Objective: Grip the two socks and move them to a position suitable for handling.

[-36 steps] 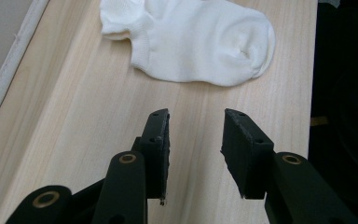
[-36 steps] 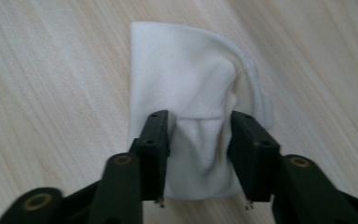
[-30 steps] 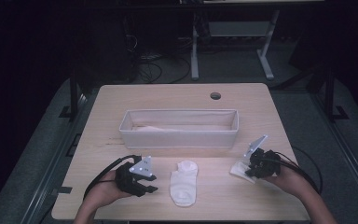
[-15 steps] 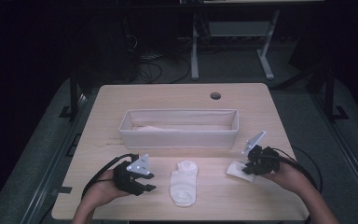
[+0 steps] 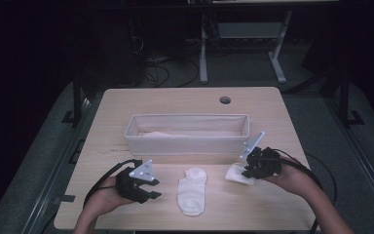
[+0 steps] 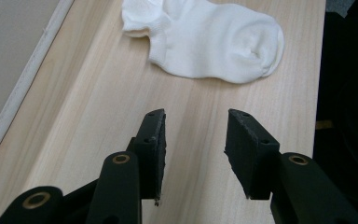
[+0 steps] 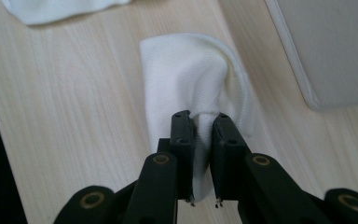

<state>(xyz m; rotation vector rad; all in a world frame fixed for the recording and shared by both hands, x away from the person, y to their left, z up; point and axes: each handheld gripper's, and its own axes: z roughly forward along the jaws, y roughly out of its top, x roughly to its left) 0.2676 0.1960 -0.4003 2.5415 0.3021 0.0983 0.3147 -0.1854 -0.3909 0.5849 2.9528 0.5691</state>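
Our right gripper (image 7: pixel 200 116) has its matte black jaws pinched on a fold of a white folded sock (image 7: pixel 193 79), the ribbed knit bunching softly between them; it lies on the pale wood-grain table (image 7: pixel 74 93), just beside the rounded corner of a light fabric bin (image 7: pixel 326 51). In the high view that sock (image 5: pixel 235 174) sits at the table's right front, in front of the long rectangular bin (image 5: pixel 187 141). Our left gripper (image 6: pixel 195 123) holds its flat, rough-faced jaws apart over bare wood, with nothing between them. Beyond it a second white sock (image 6: pixel 209 37) lies flat and smooth, the toe rounded, near the front middle of the table.
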